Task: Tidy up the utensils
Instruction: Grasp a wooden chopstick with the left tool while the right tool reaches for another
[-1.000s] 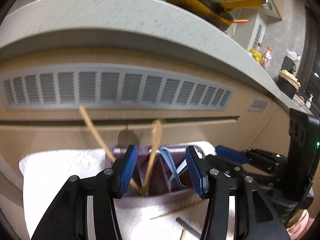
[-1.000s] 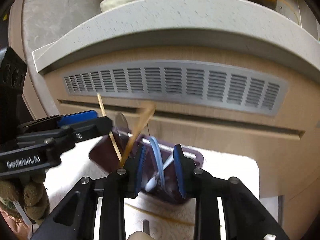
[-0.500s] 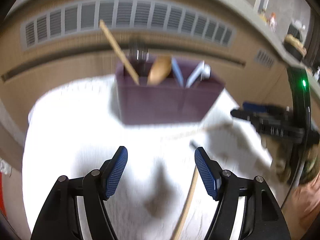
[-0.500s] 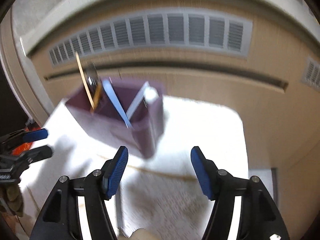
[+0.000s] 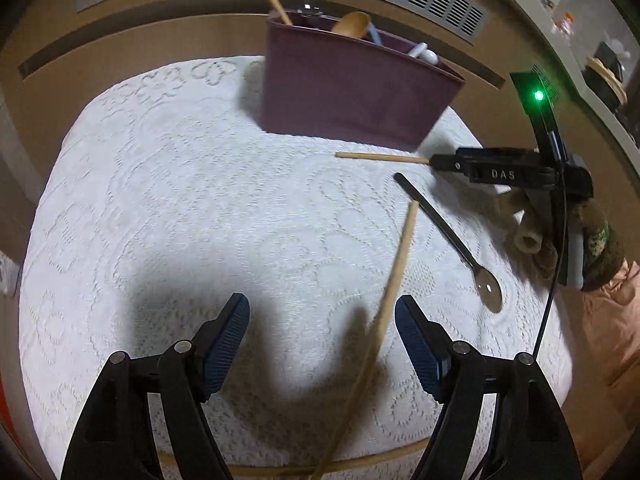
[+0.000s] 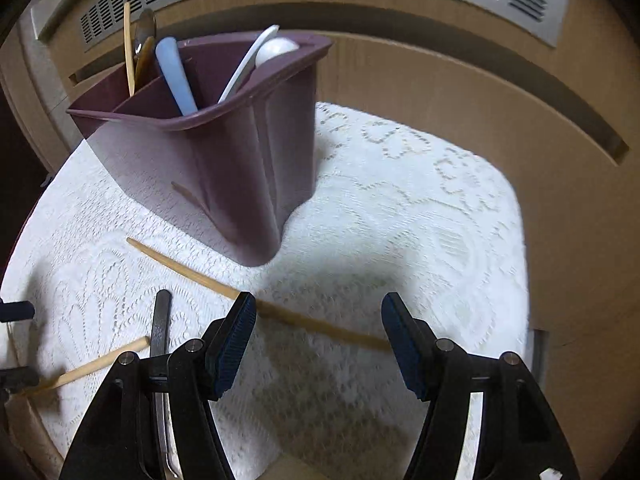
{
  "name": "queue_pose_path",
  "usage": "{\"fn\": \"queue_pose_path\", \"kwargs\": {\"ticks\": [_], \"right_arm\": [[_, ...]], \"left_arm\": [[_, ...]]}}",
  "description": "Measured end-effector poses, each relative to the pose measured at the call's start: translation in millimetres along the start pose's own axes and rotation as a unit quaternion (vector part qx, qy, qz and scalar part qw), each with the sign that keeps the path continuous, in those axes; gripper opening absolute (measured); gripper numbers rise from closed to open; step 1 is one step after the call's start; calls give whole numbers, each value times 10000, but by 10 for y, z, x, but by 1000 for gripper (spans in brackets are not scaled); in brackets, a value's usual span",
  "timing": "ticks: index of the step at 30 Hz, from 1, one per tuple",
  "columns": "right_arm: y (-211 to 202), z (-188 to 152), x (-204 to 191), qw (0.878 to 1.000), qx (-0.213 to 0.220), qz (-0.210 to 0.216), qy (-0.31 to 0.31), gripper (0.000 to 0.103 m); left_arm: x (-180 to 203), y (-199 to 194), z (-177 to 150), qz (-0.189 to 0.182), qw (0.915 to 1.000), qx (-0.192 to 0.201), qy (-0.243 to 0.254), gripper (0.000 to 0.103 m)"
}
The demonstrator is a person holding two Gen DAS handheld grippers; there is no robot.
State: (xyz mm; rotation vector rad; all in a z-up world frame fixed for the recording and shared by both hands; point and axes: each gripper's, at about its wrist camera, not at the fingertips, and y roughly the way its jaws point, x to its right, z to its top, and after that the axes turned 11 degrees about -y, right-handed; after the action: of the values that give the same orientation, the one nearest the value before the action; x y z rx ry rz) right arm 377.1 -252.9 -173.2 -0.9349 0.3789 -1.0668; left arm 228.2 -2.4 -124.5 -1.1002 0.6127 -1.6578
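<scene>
Purple plastic divided utensil holder [image 5: 352, 88] stands at twelve o'clock on the white lace-covered desk [image 5: 160, 220]. Left hand-held gripper [image 5: 322, 344], jaws still opening, straddles a wooden chopstick [image 5: 394, 276]; right hand-held gripper [image 6: 318, 344] spread, perhaps above another chopstick [image 6: 188, 270].

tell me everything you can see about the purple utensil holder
The purple utensil holder looks like matte plastic, with a flared rim and inner dividers. It stands upright at the far side of the white lace cloth. A wooden chopstick, wooden spoon, metal spoon, and blue and white utensils stick out. Neither gripper touches it.
</scene>
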Motion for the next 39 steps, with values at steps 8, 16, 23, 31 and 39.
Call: {"fn": "queue_pose_path", "kwargs": {"ticks": [8, 16, 23, 31, 39], "right_arm": [[-21, -78, -156, 9971, -48, 734, 172, 24], [-243, -225, -602, 9924, -223, 1204, -154, 8], [-468, -460, -952, 9815, -307, 1886, 67, 6], [-750, -599, -1243, 9892, 49, 1407, -409, 7], [-798, -589, -825, 9965, 253, 788, 124, 26]], "left_arm": [[-68, 63, 89, -78, 9995, -80, -286, 76], [-4, 137, 66, -135, 9995, -185, -219, 76], [64, 84, 25, -352, 9991, -229, -2, 76], [426, 131, 70, -648, 9969, -333, 311, 62], [711, 379, -83, 299, 9885, -211, 1466, 17]]}}
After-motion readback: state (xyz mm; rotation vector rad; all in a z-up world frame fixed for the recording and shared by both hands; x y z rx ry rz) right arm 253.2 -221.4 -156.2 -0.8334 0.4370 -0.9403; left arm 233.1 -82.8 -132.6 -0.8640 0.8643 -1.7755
